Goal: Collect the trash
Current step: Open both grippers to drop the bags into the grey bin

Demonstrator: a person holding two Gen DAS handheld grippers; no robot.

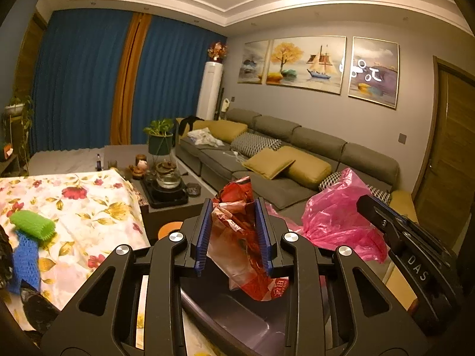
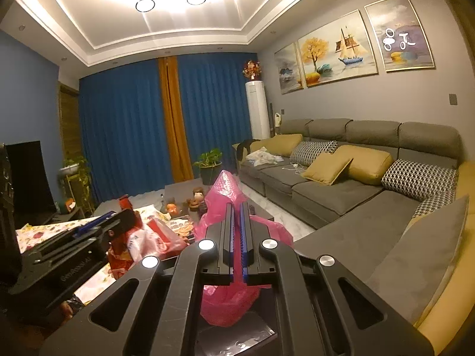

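My left gripper [image 1: 234,204] is shut on a crumpled red and clear plastic bag [image 1: 242,237] and holds it above a dark grey bin [image 1: 234,323]. The bag hangs down toward the bin's opening. My right gripper [image 2: 237,204] is shut on a pink plastic bag [image 2: 228,296], which bulges above and below its fingers. The pink bag also shows in the left wrist view [image 1: 335,216], with the right gripper [image 1: 386,216] at its right side. The left gripper shows in the right wrist view [image 2: 118,219] at the left, with the red bag [image 2: 142,246] in it.
A table with a floral cloth [image 1: 83,204] lies left, bearing a green roll [image 1: 32,224] and blue knit piece [image 1: 25,261]. A low tea table [image 1: 166,190] with a kettle and plant stands ahead. A long grey sofa [image 2: 341,190] with cushions runs along the right.
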